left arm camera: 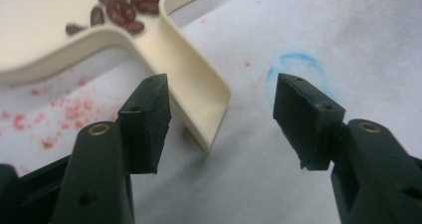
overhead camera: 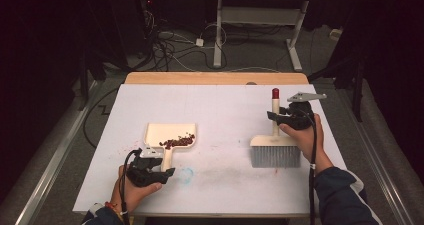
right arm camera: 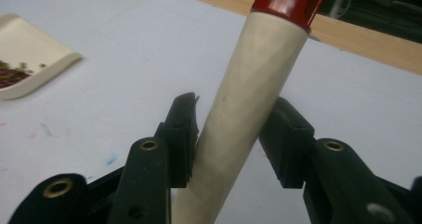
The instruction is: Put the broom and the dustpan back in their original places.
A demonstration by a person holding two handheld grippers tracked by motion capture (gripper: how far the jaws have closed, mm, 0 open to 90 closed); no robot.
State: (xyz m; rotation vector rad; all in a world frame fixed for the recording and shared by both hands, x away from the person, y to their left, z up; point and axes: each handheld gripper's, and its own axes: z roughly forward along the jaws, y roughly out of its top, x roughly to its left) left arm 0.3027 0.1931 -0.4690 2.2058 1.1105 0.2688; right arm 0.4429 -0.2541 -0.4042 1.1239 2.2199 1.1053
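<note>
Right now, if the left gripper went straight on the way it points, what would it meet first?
Probably the dustpan's handle, which lies just ahead of the open left gripper, nearer one jaw. Depth is hard to judge, so it might slide beside it over the white table.

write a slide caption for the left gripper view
Open left gripper just behind the cream dustpan, its handle near the left pad, red beans in the pan.
</note>
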